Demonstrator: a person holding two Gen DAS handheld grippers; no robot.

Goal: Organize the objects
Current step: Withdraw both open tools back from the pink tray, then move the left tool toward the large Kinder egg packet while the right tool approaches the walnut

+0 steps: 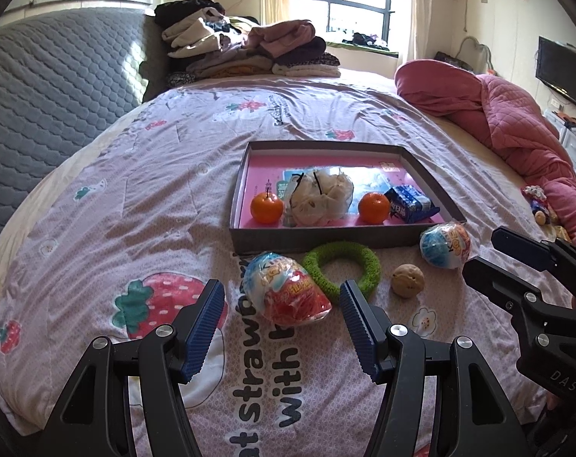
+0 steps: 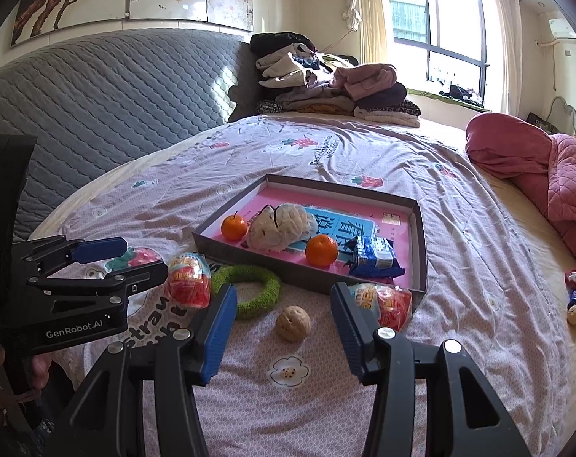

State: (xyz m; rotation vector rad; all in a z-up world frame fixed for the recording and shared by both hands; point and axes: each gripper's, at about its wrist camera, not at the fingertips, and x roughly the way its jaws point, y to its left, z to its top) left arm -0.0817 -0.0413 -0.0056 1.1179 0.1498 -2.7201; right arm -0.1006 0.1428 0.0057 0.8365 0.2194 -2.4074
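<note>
Counted: two tangerines point(image 1: 266, 208) point(image 1: 373, 208), two wrapped toy eggs point(image 1: 288, 291) point(image 1: 444, 245), one walnut point(image 1: 407, 280), one green ring point(image 1: 341, 268), one biscuit packet point(image 1: 411, 203).

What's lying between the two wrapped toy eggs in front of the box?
The green ring and the walnut lie between the near egg and the far egg, all on the bedsheet. The left wrist view shows it best.

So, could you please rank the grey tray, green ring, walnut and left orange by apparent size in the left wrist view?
1. Grey tray
2. Green ring
3. Left orange and walnut: look alike, and the walnut sits nearer the camera, so unranked.
</note>
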